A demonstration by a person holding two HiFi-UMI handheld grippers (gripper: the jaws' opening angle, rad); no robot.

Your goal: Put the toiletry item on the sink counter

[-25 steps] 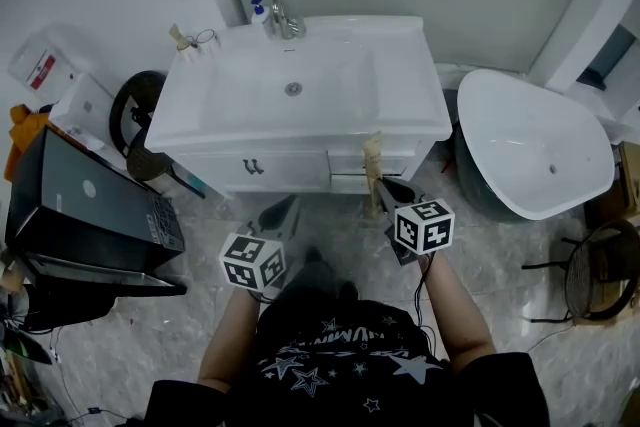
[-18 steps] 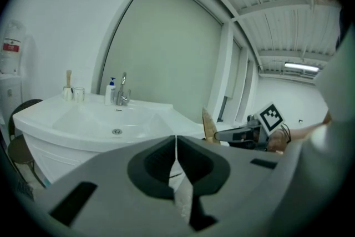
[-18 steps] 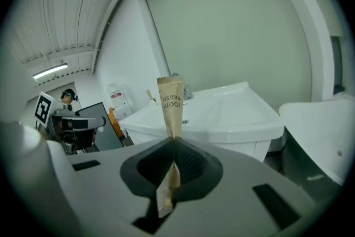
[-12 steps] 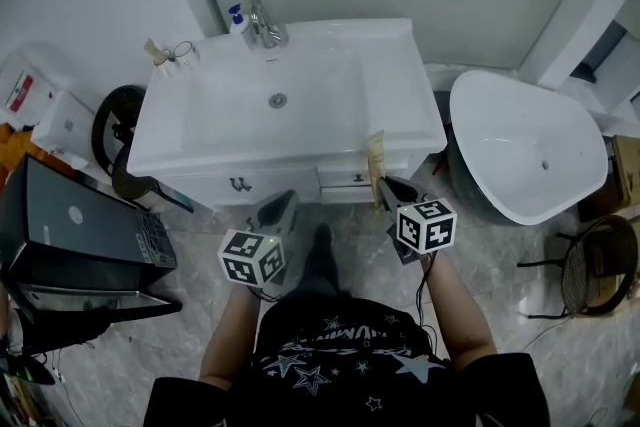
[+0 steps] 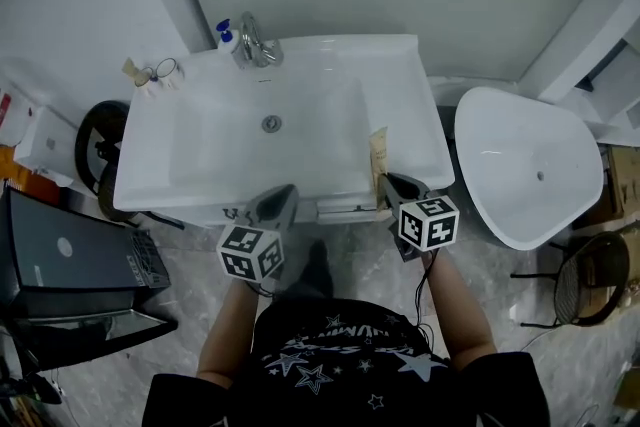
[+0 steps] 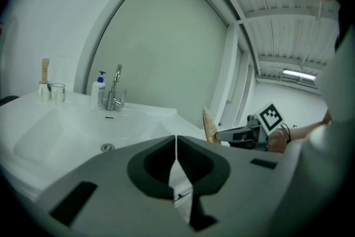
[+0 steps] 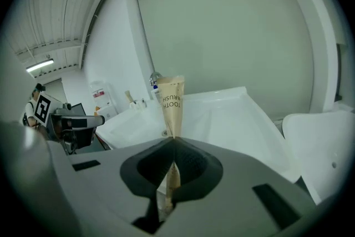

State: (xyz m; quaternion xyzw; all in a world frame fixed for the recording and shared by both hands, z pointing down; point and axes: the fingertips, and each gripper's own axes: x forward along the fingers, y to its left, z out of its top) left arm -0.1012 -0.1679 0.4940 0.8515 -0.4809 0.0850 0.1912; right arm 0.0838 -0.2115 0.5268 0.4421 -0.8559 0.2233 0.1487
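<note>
A tan paper toothbrush packet stands upright in my right gripper, whose jaws are shut on its lower end. In the right gripper view the packet rises from the closed jaws in front of the white sink counter. In the head view the packet hangs over the counter's front right part. My left gripper is at the basin's front edge, shut and empty. The left gripper view shows the packet off to the right.
A faucet, a blue-capped soap bottle and a glass with a holder stand along the counter's back left. A white tub sits right of the vanity. A black case stands at the left, a wire stool at the right.
Both grippers have moved forward to the vanity. The packet has gone from in front of the drawers to over the counter's front right. Both stay shut.
</note>
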